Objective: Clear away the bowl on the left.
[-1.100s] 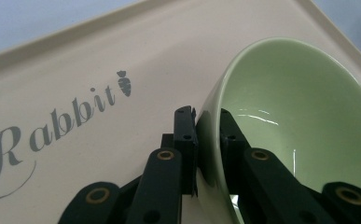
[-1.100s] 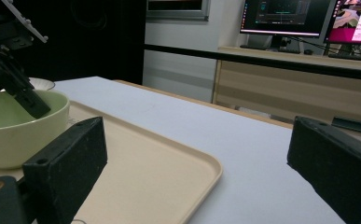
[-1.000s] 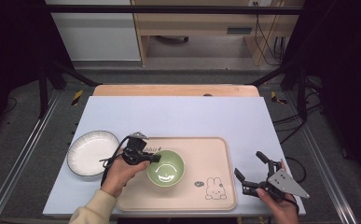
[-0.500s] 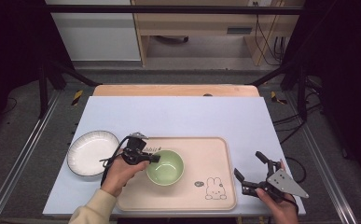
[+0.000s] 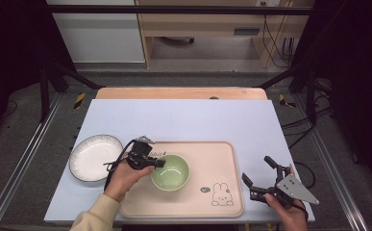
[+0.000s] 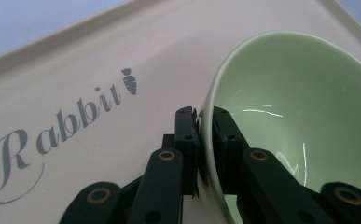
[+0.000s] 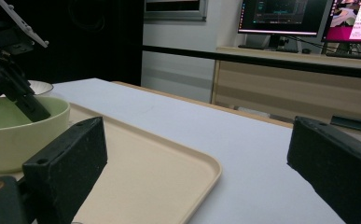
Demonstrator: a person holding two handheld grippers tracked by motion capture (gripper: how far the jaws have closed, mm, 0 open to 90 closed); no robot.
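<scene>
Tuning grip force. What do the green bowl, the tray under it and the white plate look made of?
Green bowl: looks like glazed ceramic, going by the glossy streaks inside; could be melamine. Tray: matte beige, probably plastic, with a moulded raised rim and printed rabbit lettering. White plate: glossy white with a dark rim line, likely ceramic. Left tool clamps the bowl's rim.

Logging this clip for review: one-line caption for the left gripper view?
Left gripper shut on the green bowl's rim, one jaw inside, one outside, above the beige "Rabbit" tray.

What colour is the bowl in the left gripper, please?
Pale green bowl, clearest in the left gripper view.
</scene>
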